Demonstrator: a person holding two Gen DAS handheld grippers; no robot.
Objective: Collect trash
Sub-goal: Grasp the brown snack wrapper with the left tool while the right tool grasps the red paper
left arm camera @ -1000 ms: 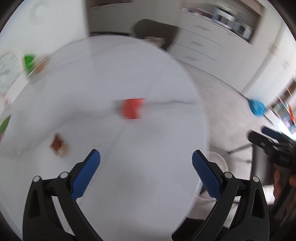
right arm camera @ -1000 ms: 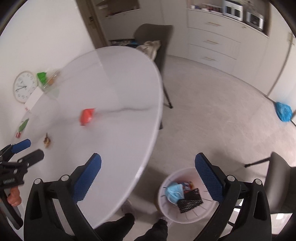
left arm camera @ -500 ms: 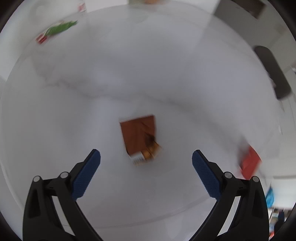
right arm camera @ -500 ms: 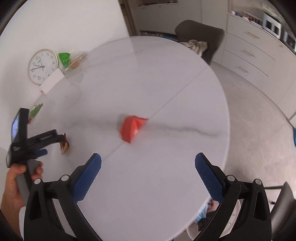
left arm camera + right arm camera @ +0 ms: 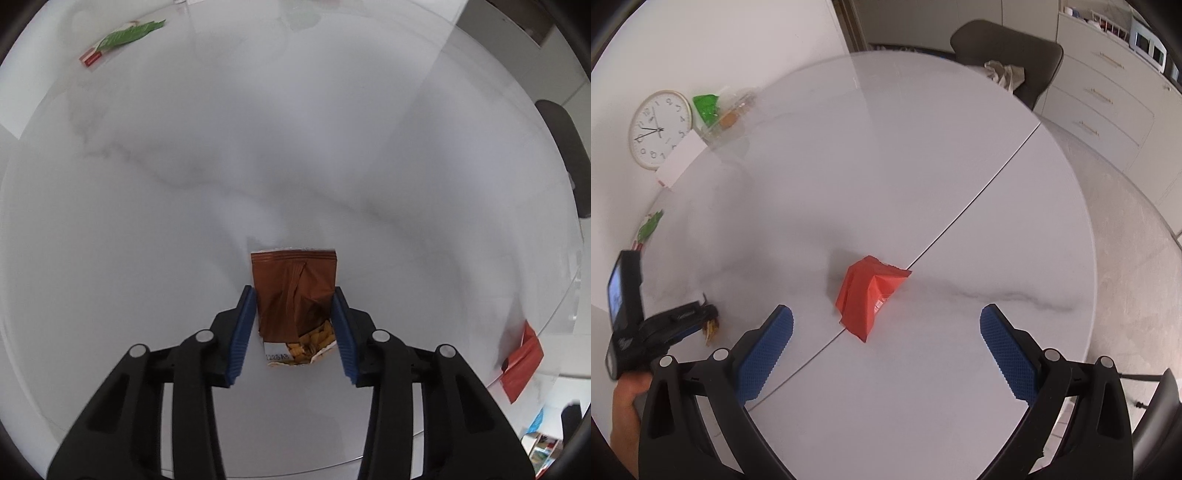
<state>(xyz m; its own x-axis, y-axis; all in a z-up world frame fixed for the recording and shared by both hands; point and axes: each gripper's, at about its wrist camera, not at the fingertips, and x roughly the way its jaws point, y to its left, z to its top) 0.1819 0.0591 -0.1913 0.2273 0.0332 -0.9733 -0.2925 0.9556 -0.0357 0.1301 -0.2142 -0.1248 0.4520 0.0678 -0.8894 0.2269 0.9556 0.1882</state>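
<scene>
The left gripper had just been closing, its blue pads pressing both side edges of the torn brown snack wrapper flat on the white table. The right gripper stood wide apart, nothing between its jaws, the crumpled red wrapper at twelve o'clock. Both wrappers looked light, crinkly, slippery; a raised fold seemed the best hold.

Left gripper has just closed around brown snack wrapper.
</scene>
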